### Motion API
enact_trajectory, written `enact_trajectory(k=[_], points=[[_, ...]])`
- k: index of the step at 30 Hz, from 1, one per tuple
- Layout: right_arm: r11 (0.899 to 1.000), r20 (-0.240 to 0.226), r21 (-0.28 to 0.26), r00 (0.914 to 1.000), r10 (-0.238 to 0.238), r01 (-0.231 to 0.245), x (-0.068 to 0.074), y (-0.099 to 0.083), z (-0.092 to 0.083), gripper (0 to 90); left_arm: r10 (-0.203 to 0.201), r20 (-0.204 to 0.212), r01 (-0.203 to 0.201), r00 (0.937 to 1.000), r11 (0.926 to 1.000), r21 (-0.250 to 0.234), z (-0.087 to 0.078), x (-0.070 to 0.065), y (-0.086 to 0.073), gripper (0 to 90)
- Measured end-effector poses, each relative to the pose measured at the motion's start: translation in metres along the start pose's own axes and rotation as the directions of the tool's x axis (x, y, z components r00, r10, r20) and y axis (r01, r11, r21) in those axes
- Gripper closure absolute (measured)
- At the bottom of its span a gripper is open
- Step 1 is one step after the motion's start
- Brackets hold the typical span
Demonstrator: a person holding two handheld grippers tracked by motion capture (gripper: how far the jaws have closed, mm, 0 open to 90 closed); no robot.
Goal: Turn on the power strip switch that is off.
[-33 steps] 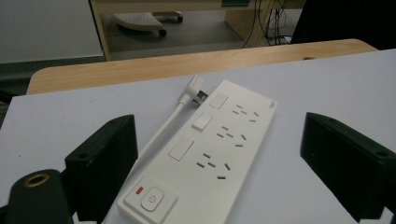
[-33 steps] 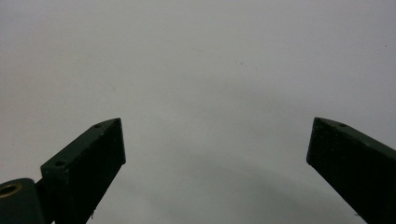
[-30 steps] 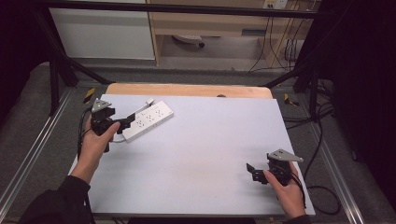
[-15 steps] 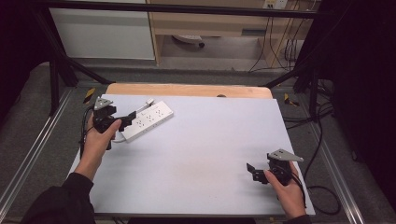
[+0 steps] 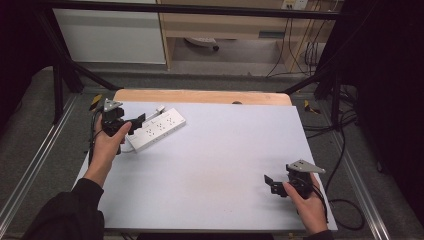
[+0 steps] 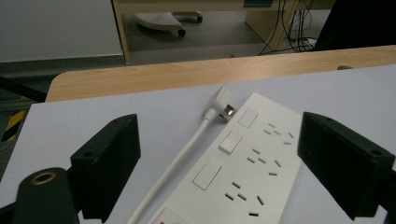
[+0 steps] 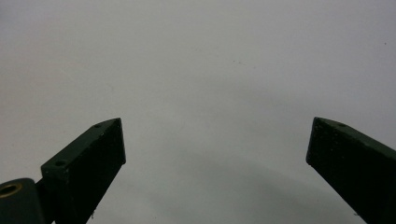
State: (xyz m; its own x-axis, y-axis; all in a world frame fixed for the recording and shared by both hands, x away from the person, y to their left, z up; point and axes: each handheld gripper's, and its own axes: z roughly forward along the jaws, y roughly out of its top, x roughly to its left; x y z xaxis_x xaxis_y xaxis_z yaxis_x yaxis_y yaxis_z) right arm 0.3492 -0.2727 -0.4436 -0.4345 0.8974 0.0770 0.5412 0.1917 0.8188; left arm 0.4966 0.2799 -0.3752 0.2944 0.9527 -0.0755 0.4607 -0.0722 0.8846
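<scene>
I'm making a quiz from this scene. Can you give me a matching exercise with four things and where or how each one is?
Things:
1. power strip
2. plug
3. left claw
4. right claw

Places or states:
A. open over bare table near the front right corner
B. lying unplugged beside the strip's far end
C. open, at the strip's near end
D. flat on the table's far left part

Pairs: 1-D, 2-B, 3-C, 4-A

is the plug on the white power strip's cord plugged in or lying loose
Lying loose: the white plug rests on the pale table beside the white rectangular power strip, its prongs bare.
</scene>
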Motion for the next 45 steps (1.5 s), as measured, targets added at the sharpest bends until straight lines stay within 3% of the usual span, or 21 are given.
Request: enact_trajectory(k=[13,30,35,45], points=[[1.0,-0.002,0.004,1.0,0.0,0.0,0.001,-0.001,0.002,4.6,-0.013,-0.019,0.013,0.9997,0.9999,-0.004,0.01,0.003,-0.002,10.5],[1.0,-0.009,0.004,1.0,0.002,-0.002,0.001,-0.001,0.002,4.4,-0.027,0.011,0.027,0.9996,0.9995,0.019,0.022,0.002,-0.006,10.2],[1.0,-0.011,0.004,0.9999,0.003,-0.003,0.0,-0.001,0.002,4.4,-0.023,0.004,0.023,0.9997,0.9997,0.005,0.024,0.0,-0.006,10.7],[1.0,-0.011,0.005,0.9999,-0.001,0.001,0.002,0.0,0.003,4.0,-0.039,0.005,0.039,0.9992,0.9988,0.03,0.035,-0.002,-0.008,10.7]])
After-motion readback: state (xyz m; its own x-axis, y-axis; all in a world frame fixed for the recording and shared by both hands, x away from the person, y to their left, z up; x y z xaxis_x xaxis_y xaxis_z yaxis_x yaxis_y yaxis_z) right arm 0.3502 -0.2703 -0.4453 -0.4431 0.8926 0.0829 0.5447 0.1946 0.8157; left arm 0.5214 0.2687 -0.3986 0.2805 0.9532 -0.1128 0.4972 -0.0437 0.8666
